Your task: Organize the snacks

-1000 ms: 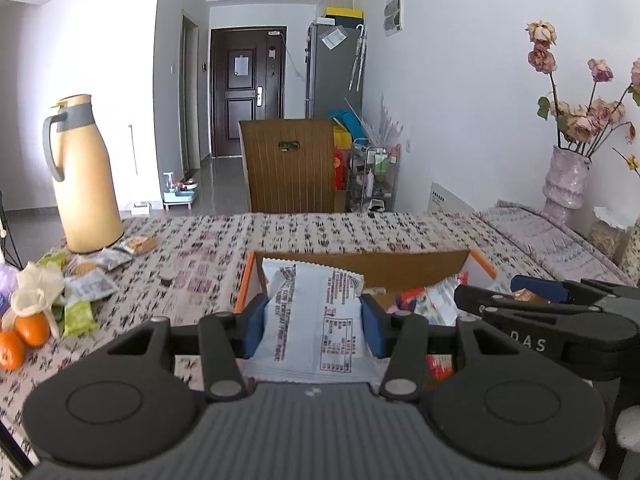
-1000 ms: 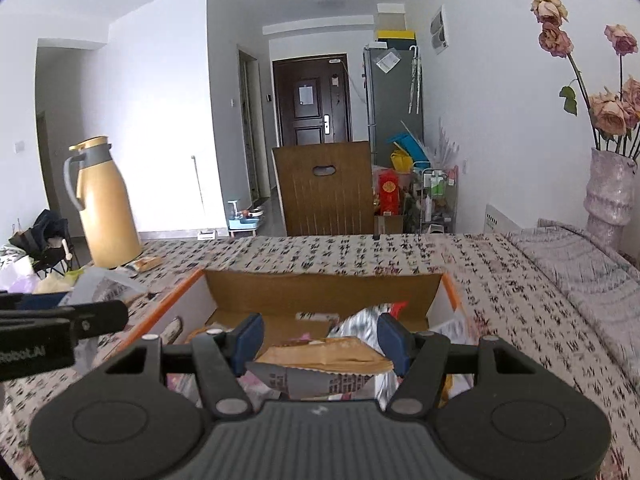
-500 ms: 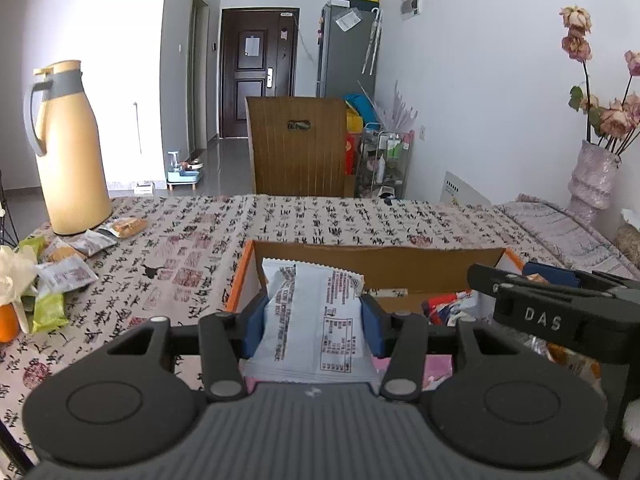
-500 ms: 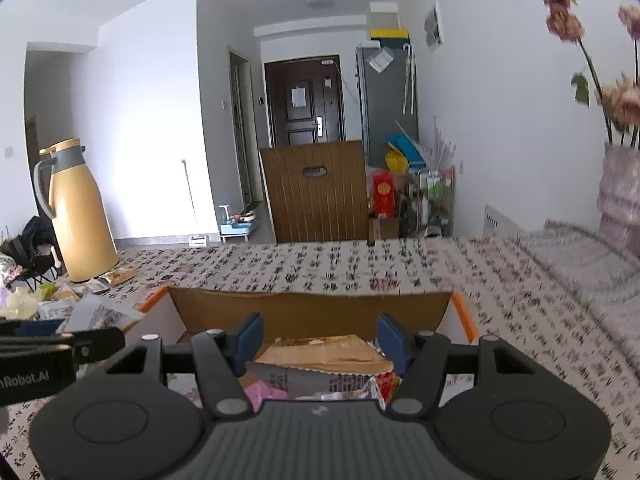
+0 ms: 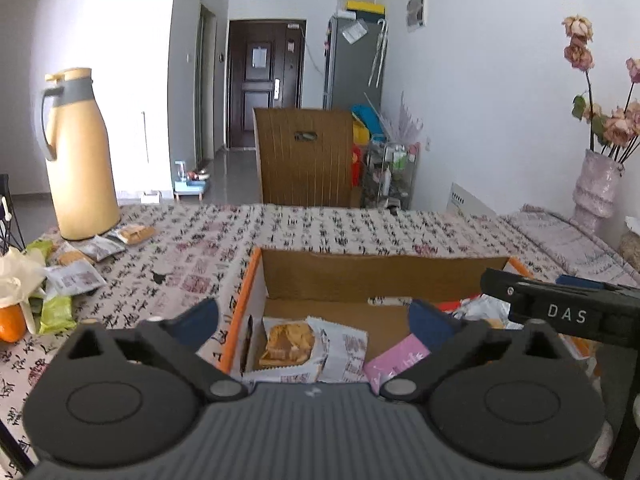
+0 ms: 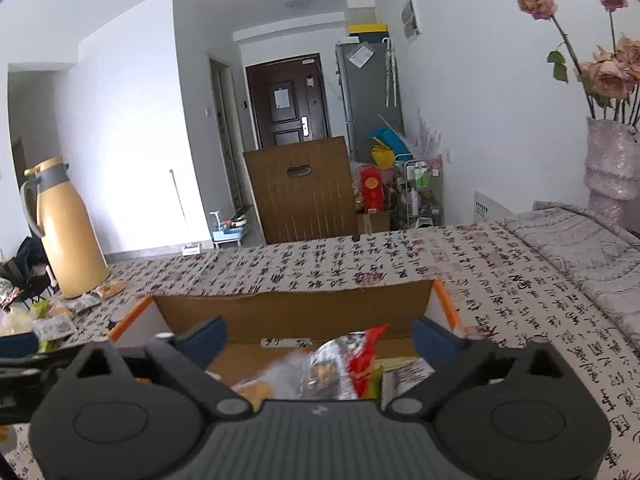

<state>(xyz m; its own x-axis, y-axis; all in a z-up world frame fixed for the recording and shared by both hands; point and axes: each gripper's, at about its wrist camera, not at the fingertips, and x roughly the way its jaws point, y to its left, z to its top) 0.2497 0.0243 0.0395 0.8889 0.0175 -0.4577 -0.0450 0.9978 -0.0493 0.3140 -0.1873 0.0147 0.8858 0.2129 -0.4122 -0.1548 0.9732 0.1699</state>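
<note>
An open cardboard box (image 5: pixel 384 276) with orange edges sits on the patterned tablecloth. My left gripper (image 5: pixel 314 318) hangs over its left end, jaws opening wide, nothing between them. Below it a white snack packet (image 5: pixel 316 346) lies flat in the box beside a pink packet (image 5: pixel 400 362). My right gripper (image 6: pixel 320 338) hovers over the same box (image 6: pixel 292 312), jaws opening wide and free of anything. Under it lie a silver and red packet (image 6: pixel 344 364) and other wrappers. The right gripper's body (image 5: pixel 568 314) shows at the right of the left wrist view.
A yellow thermos jug (image 5: pixel 78 156) stands at the table's far left, with several loose snack packets (image 5: pixel 76 276) and an orange (image 5: pixel 10 322) near it. A vase of dried roses (image 6: pixel 612 160) stands at the right. A wooden chair back (image 5: pixel 304 158) rises beyond the table.
Both grippers went from shut on packets to wide open. The white packet dropped from the left gripper into the box, and the brown packet left the right gripper.
</note>
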